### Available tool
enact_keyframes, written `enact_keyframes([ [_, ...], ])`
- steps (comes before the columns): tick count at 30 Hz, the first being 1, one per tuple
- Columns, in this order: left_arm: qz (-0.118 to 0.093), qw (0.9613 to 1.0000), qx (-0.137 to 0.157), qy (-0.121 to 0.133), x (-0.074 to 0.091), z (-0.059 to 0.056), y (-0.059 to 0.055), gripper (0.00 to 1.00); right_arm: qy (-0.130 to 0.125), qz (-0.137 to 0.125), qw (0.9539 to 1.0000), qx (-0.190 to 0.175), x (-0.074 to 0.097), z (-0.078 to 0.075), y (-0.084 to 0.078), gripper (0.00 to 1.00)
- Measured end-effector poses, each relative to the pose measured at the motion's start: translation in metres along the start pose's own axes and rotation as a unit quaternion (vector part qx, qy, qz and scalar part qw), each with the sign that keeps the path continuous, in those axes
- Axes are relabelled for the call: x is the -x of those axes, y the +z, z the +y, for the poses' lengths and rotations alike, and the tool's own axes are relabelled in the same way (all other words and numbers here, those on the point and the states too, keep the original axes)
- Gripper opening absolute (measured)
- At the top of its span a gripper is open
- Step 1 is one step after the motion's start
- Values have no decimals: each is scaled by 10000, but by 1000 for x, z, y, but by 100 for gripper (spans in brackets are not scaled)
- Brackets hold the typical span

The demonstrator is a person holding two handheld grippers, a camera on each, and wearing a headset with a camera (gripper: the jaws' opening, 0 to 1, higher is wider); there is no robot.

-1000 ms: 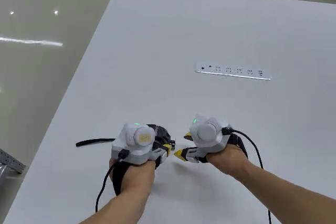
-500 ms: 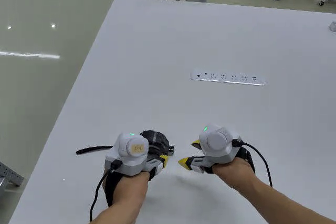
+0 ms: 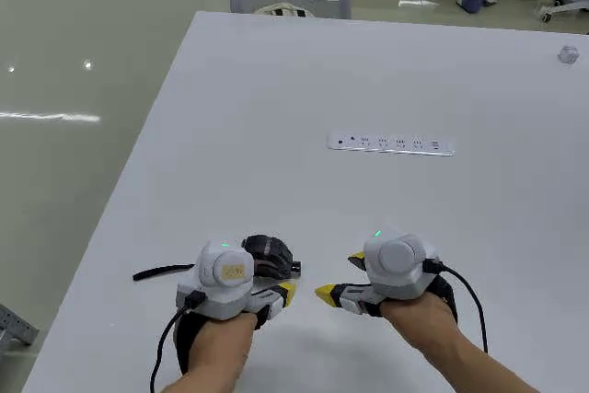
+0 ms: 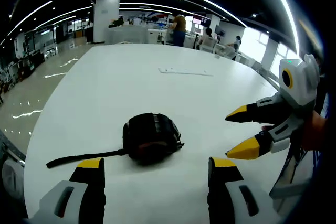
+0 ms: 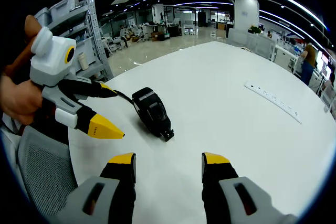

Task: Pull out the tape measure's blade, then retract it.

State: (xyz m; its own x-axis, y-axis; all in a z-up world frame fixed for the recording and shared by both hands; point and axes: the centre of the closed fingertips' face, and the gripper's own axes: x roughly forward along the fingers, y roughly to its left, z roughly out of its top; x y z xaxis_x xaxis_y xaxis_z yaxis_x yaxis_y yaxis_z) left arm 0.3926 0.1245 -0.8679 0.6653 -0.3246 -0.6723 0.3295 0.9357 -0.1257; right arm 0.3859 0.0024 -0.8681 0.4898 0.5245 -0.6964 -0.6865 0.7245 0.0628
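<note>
A black, rounded, rubber-cased tape measure (image 3: 269,254) lies flat on the large white worktop (image 3: 304,80), near its front edge, with a thin black wrist strap (image 3: 164,271) trailing from it to the person's left. In the right gripper view the blade's end hook sits at the mouth of the case, with no blade drawn out. The left gripper (image 4: 156,163), grey with yellow tips, has its jaws wide apart and grips nothing; the tape measure lies just ahead of them, apart from both tips. The right gripper (image 5: 169,158) also has its jaws spread and holds nothing, aimed at the case from the person's right and near the left gripper's tips. Well beyond both, toward the middle of the worktop, a long white power strip (image 3: 391,144) lies flat.
</note>
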Motion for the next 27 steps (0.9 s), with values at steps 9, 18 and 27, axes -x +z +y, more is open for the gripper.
enact_keyframes([
  [9,-51,9998,-63,-174,16,-9,0,78,-287,-273,9987,-322,35,0,-1,55],
  [18,-101,9996,-103,-253,26,-11,0,80,-491,-416,9964,-552,58,1,-5,59],
  [27,-184,9994,-135,-275,40,-10,0,81,-647,-563,9932,-782,82,4,-9,65],
])
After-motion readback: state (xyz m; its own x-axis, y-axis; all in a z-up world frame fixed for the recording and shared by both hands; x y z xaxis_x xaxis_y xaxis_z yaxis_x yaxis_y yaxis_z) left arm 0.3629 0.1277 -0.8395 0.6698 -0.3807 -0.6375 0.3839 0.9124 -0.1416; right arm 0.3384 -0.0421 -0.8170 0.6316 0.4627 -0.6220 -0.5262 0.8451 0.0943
